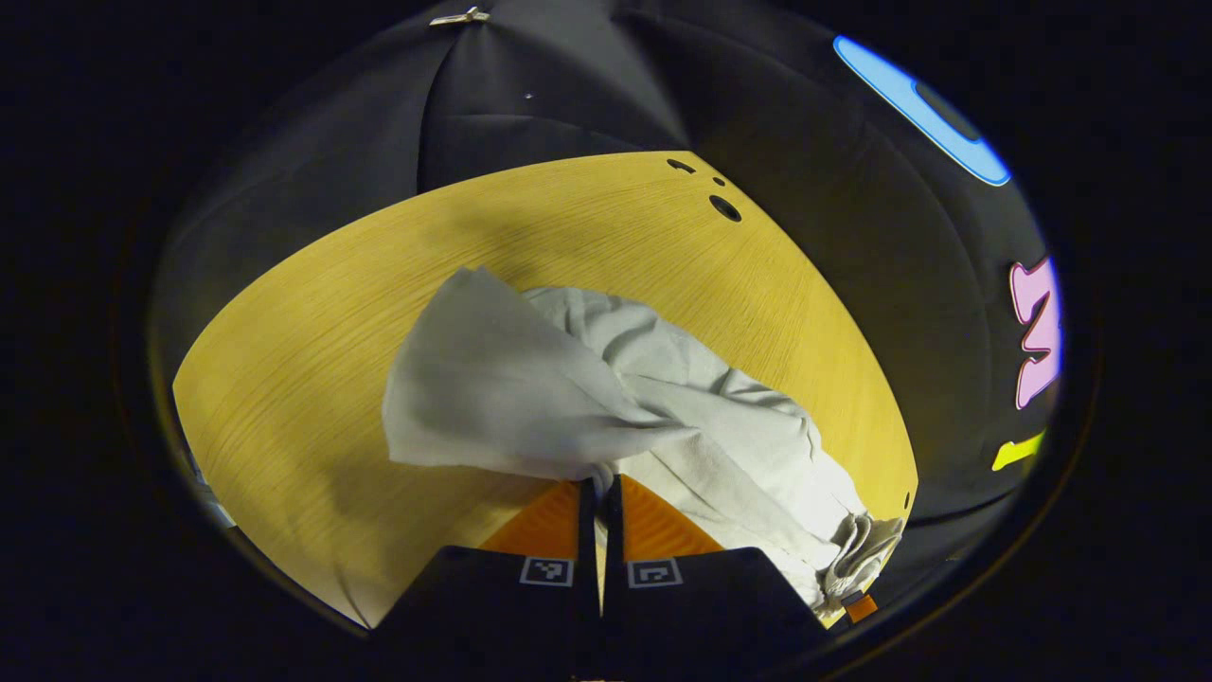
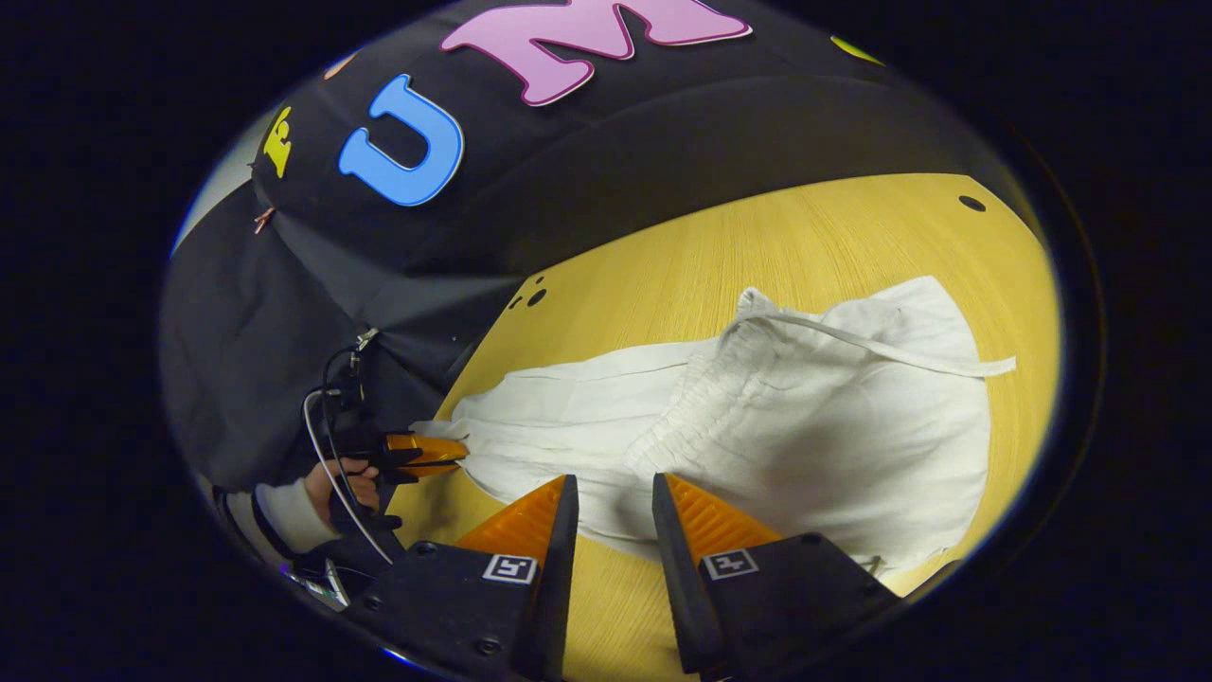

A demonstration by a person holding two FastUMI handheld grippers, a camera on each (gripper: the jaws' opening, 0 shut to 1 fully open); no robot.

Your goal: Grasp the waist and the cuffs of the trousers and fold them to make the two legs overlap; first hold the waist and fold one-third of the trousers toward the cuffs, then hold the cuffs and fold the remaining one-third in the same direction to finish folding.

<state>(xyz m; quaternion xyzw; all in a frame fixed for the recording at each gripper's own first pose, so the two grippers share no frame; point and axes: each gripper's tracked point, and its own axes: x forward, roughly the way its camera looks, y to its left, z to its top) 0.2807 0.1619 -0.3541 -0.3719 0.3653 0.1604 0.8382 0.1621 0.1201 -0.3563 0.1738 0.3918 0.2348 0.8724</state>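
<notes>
- I'm working at a yellow wooden table (image 2: 720, 246) backed by the booth's black cloth wall (image 2: 587, 170); in the left gripper view the tabletop (image 1: 312, 379) fills the middle of the frame, with small dark holes (image 1: 724, 207) near its upper right edge.
- The pale trousers (image 2: 814, 426) lie across the table, centre to right in the right gripper view, the gathered waist (image 2: 701, 398) near the middle and a drawstring (image 2: 900, 352) trailing toward the right edge.
- In the left gripper view the trousers (image 1: 682, 398) run from the centre down to the lower right, one cloth end lifted and fanned out at centre left.
- My left gripper (image 1: 599, 493), bottom centre of its own view, has its fingers pressed together on that lifted cloth; it also appears at the lower left of the right gripper view (image 2: 445, 453), nipping the trouser end, my hand (image 2: 346, 483) behind it.
- My right gripper (image 2: 614, 493) sits bottom centre, fingers spread apart, just above the near edge of the trousers.
- A cable (image 2: 327, 455) loops beside my hand.
</notes>
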